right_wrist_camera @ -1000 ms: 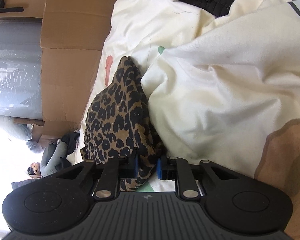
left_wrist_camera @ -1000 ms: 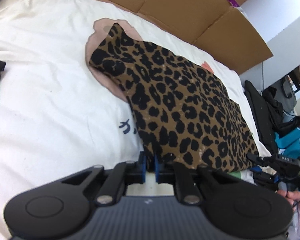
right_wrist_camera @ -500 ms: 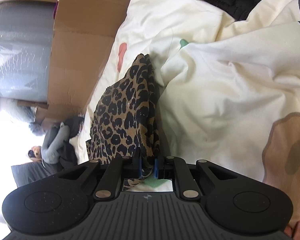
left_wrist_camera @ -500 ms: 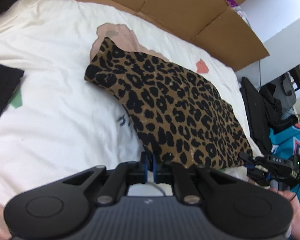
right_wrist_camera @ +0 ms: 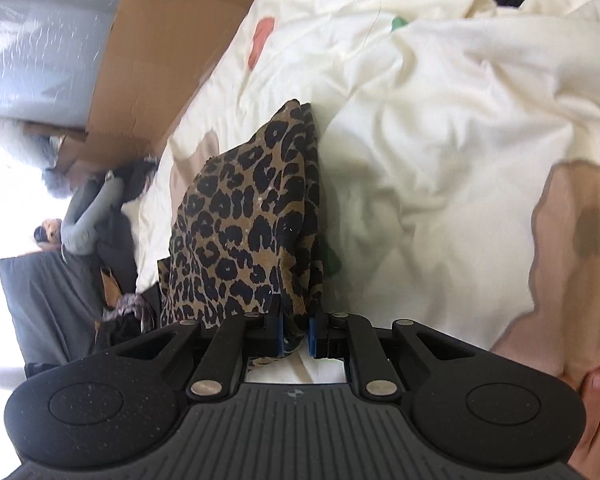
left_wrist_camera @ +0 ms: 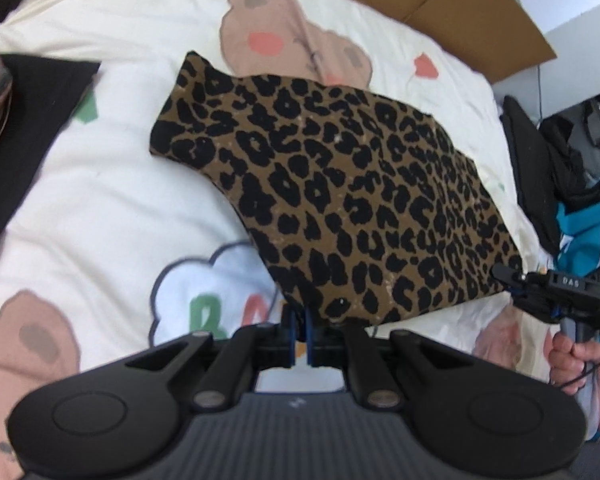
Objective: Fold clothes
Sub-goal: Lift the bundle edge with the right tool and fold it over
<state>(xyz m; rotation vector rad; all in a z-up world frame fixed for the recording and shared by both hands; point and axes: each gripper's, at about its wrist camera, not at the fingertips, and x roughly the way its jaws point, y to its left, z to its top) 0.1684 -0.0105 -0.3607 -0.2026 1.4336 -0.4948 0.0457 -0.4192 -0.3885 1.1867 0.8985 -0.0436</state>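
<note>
A leopard-print garment (left_wrist_camera: 340,192) is held up off a cream quilt printed with bears (left_wrist_camera: 112,200), stretched between both grippers. My left gripper (left_wrist_camera: 299,334) is shut on its near left corner, the blue pads pinching the hem. My right gripper (left_wrist_camera: 516,284) shows at the far right of the left wrist view, clamped on the other near corner. In the right wrist view that gripper (right_wrist_camera: 296,330) is shut on a bunch of the leopard-print garment (right_wrist_camera: 244,232), which rises away from the jaws as a tilted sheet seen nearly edge-on. The garment's far end trails toward the quilt.
Flattened cardboard (left_wrist_camera: 472,4) lines the far side of the bed. A black garment (left_wrist_camera: 28,136) lies on the quilt at left. Dark clothes and a teal jersey (left_wrist_camera: 588,224) hang off the right edge. A hand (left_wrist_camera: 580,364) holds the right tool. Rumpled quilt (right_wrist_camera: 440,140) bulges to the right.
Both grippers have risen with the garment, lifting its near edge off the quilt. The left view has tipped downward, so more quilt and the black garment now show.
</note>
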